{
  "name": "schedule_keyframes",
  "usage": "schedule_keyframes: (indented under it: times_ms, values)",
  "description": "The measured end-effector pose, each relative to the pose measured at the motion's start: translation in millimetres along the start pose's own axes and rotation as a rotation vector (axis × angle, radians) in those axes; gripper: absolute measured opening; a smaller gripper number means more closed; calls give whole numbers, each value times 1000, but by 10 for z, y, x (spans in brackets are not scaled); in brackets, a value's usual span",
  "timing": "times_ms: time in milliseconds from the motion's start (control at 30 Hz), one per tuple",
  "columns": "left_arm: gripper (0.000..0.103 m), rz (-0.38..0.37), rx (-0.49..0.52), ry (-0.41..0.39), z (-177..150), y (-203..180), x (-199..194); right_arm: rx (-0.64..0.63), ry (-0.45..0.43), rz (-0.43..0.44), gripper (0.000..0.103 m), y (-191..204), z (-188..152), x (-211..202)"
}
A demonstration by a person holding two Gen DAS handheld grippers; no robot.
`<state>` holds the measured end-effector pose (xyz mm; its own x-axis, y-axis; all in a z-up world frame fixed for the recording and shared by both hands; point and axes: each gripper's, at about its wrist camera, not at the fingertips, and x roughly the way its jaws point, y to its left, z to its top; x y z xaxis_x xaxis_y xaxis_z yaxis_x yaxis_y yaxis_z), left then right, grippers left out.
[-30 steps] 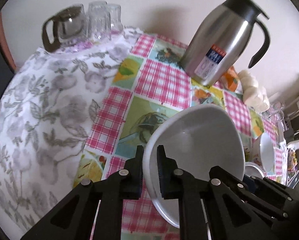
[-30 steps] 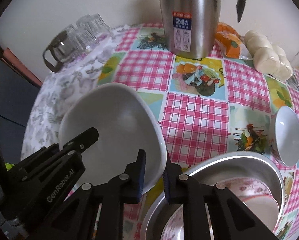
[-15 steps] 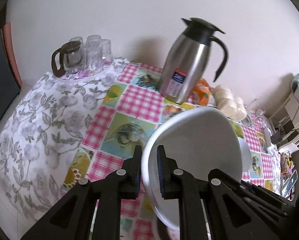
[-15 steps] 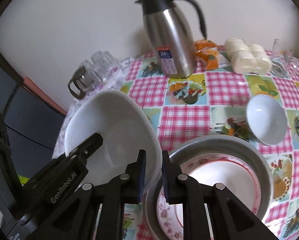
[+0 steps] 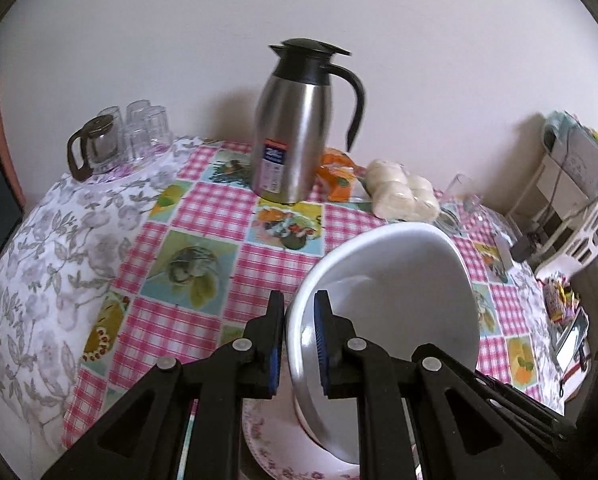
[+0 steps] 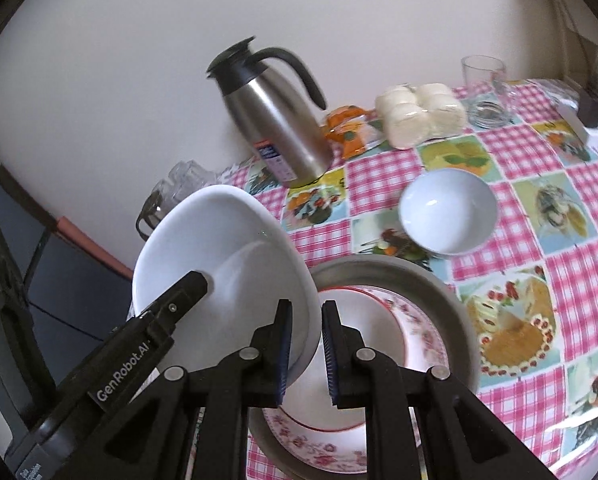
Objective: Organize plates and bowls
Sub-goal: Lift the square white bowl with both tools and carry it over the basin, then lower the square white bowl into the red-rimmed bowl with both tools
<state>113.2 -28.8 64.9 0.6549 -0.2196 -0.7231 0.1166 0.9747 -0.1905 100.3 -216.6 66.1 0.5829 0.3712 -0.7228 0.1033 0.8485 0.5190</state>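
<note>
Two tongs carry one large white bowl (image 6: 219, 264) tilted above the table (image 6: 383, 184). Left tongs (image 5: 299, 344) pinch its rim on the left side, pads either side of the wall; right tongs (image 6: 303, 350) pinch the opposite edge. Below and right of the bowl sits a grey metal basin (image 6: 455, 308) holding a floral plate (image 6: 419, 344). Beyond it, a small white bowl (image 6: 447, 210) rests upright on the checked cloth, with a steel thermos jug (image 6: 275, 120) at the back by the wall.
</note>
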Motion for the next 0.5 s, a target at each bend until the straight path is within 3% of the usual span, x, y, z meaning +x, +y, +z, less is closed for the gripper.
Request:
schedule_keyframes:
  times_ms: [500]
  values:
    - [15, -16, 26, 35, -143, -164, 19, 31, 2, -21, 16, -240, -145, -87]
